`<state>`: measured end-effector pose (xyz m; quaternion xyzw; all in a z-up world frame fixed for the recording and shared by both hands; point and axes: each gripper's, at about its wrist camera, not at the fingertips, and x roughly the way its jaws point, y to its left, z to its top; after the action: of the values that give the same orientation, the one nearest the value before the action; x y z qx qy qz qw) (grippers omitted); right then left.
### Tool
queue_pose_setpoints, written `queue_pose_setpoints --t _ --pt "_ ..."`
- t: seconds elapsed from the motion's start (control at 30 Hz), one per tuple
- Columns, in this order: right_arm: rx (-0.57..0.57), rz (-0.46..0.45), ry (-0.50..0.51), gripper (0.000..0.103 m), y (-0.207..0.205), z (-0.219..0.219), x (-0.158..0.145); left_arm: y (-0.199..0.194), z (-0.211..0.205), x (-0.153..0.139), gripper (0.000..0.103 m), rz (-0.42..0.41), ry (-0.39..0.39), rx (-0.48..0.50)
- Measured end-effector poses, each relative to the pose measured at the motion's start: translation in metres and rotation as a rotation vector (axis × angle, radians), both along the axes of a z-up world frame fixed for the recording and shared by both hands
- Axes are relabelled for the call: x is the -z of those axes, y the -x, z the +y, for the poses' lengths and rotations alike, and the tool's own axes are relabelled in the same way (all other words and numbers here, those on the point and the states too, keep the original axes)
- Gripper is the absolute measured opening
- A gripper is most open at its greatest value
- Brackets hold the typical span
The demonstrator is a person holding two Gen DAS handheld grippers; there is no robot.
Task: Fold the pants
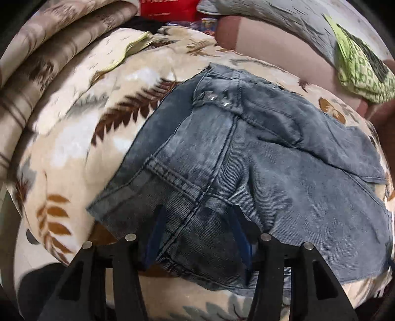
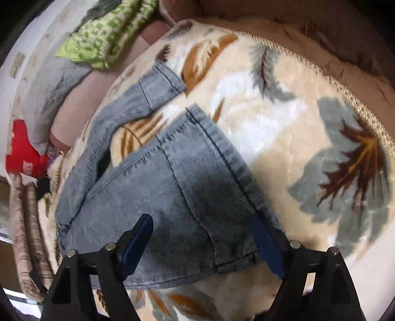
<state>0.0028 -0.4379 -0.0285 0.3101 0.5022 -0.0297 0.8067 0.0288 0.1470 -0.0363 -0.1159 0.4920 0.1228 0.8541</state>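
Nearest on my left wrist view: left gripper (image 1: 197, 219), blue fingers (image 1: 155, 237) spread wide, straddling the waist end of the jeans (image 1: 246, 160). Denim lies between the fingers; I cannot tell whether either pad touches it. Nothing pinched that I can see.

Right wrist view: right gripper (image 2: 205, 234) likewise wide apart, its blue pads (image 2: 267, 244) on either side of one pant leg (image 2: 177, 192) near the hem. Cloth between them, no grip visible.

The jeans lie on a cream fleece blanket (image 1: 81, 123) with a brown and grey leaf print. Waistband and metal buttons (image 1: 217, 97) face up. In the right view the second leg (image 2: 138, 103) angles away from the first, blanket showing between them.

Farther out: a folded green patterned cloth (image 1: 360, 71) on a pinkish surface (image 1: 271, 42). Grey cloth (image 1: 271, 14) behind it. A red package (image 1: 167, 10) at the far edge; contents not discernible. Folded brown striped bedding (image 1: 37, 61) at far left.
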Motion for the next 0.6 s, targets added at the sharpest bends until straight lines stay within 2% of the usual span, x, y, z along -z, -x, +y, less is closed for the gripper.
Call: queue_pose_setpoints --t 0.07,0.13,0.23,0.37,0.4,0.47,0.53,0.6 --pt "-0.020 -0.036 0.017 0.084 -0.009 0.000 -0.018 -0.008 0.010 -0.023 0.054 -0.086 0.016 -0.017" --pt "-0.015 -0.090 0.002 0.084 -0.018 -0.004 -0.033 -0.030 0.025 -0.037 0.060 -0.118 0.037 -0.047" --pt "-0.004 -0.099 -0.009 0.084 -0.059 -0.013 -0.037 -0.078 0.042 -0.032 0.062 -0.074 0.097 -0.056" --pt "0.028 -0.085 -0.015 0.084 -0.119 -0.027 -0.030 -0.129 0.050 -0.002 0.062 0.029 0.154 -0.057" --pt "0.037 -0.081 -0.016 0.084 -0.122 -0.034 -0.036 -0.139 0.051 0.007 0.061 0.055 0.155 -0.062" --pt "0.058 -0.062 -0.007 0.084 -0.140 -0.042 -0.032 -0.145 0.050 0.015 0.059 0.049 0.158 -0.069" --pt "0.058 -0.038 -0.017 0.084 -0.152 -0.046 -0.026 -0.148 0.048 0.016 0.051 0.036 0.142 -0.073" --pt "0.042 0.010 -0.051 0.083 -0.162 -0.047 -0.011 -0.148 0.044 0.017 0.050 0.037 0.124 -0.078"
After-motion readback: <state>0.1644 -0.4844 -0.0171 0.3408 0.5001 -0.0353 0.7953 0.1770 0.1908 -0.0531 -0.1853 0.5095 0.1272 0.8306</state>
